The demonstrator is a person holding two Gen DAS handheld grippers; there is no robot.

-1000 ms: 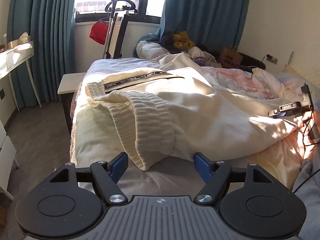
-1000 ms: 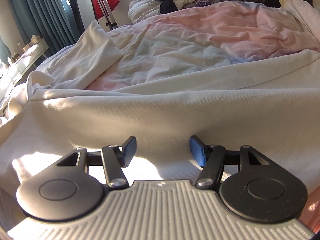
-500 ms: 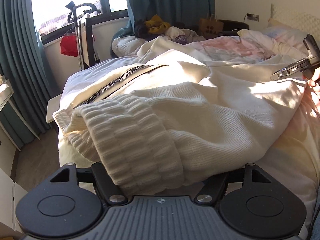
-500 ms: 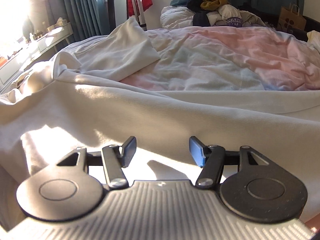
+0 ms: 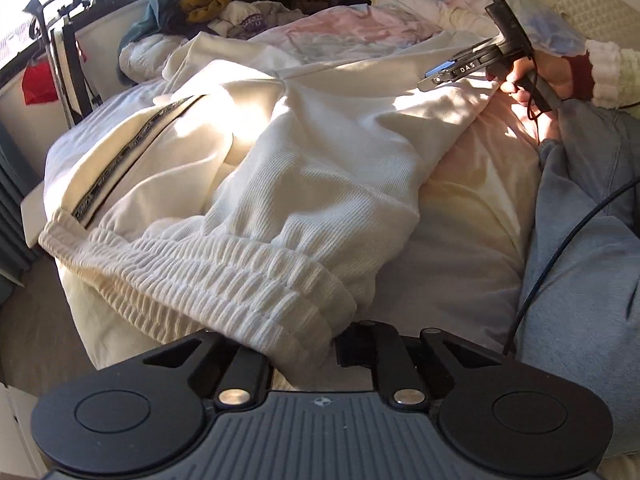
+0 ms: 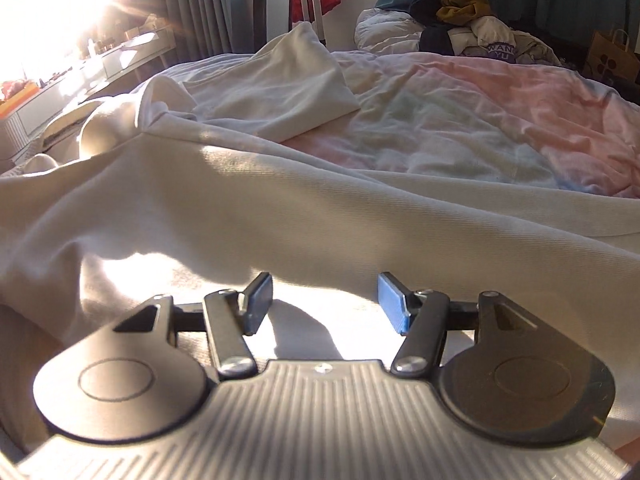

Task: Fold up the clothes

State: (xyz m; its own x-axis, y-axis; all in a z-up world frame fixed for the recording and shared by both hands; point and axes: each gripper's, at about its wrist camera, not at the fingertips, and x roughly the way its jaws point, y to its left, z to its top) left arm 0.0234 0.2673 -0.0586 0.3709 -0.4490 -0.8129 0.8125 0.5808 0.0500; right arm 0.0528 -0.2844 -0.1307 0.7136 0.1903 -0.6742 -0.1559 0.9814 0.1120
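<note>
A cream knit garment (image 5: 304, 168) lies spread over the bed, its ribbed elastic band (image 5: 224, 284) nearest in the left wrist view. My left gripper (image 5: 304, 354) is shut on that band; the fingertips are hidden under the fabric. A black lettered stripe (image 5: 120, 168) runs along the garment's far left part. My right gripper (image 6: 322, 300) is open and empty, hovering just over the sunlit cream fabric (image 6: 280, 208). It also shows in the left wrist view (image 5: 460, 74), held by a hand at the garment's far right edge.
The bed has a pink and pale blue cover (image 6: 480, 112). A heap of clothes (image 6: 472, 20) lies at the far end. A paper bag (image 6: 610, 58), a garment steamer stand (image 5: 60, 60), a desk (image 6: 100, 64), and my grey-clad leg (image 5: 580, 240) surround it.
My left gripper moved in and closed on the ribbed band, then swung round to the right with it. My right gripper stayed open and turned a little left over the fabric.
</note>
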